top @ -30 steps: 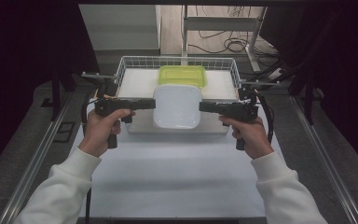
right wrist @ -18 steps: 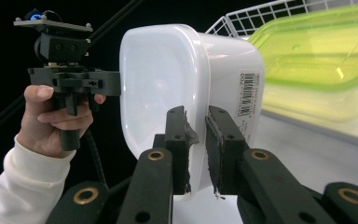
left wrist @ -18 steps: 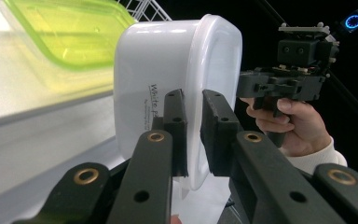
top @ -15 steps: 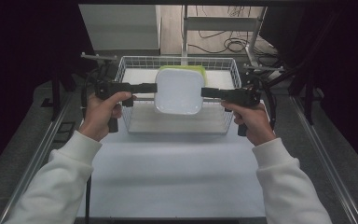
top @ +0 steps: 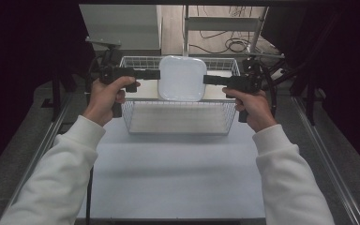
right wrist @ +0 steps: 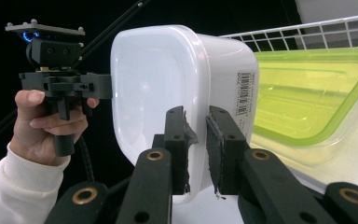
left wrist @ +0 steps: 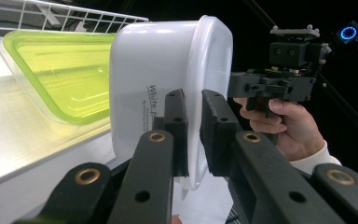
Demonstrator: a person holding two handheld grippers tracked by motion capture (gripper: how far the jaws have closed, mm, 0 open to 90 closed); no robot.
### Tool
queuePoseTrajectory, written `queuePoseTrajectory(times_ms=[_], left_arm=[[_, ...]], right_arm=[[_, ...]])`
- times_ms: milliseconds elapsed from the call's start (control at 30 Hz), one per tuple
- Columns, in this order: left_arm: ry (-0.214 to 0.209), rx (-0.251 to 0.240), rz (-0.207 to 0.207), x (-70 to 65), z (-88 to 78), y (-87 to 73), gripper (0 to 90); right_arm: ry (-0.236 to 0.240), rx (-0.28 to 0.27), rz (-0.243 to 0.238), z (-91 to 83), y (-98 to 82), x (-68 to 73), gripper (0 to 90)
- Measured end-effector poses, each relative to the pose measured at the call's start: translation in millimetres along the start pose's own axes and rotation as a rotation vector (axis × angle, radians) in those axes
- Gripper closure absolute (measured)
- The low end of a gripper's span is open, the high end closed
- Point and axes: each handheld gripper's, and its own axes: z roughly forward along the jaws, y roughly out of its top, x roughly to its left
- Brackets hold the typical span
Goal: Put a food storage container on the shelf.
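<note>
White container (top: pixel 182 78) clamped at opposite rims by left gripper (top: pixel 155 74) and right gripper (top: pixel 207 79), above wire basket (top: pixel 178 117); green container (left wrist: pixel 60 74) lies beyond.

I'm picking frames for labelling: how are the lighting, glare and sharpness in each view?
High view: dim, dark surroundings, white container bright and featureless. Left gripper view: black background, container print readable, green lid sharp. Right gripper view: soft glare on the container's base, barcode label legible.
</note>
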Motion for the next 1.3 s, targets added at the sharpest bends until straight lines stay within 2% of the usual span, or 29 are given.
queuePoseTrajectory(times_ms=[600, 1000, 1300], left_arm=[[-0.007, -0.019, 0.014, 4.5, 2.8, 22.0, 81.9], [-0.023, -0.02, 0.002, 20.4, 13.3, 32.7, 81.9], [-0.028, -0.013, -0.034, 36.9, 26.6, 37.7, 82.0]], right_arm=[[-0.025, -0.002, -0.008, 3.3, 25.3, -0.7, 78.2], [-0.05, 0.009, 0.006, 8.5, 40.6, -11.3, 78.2], [-0.073, 0.016, 0.04, 14.8, 47.5, -27.6, 78.1]])
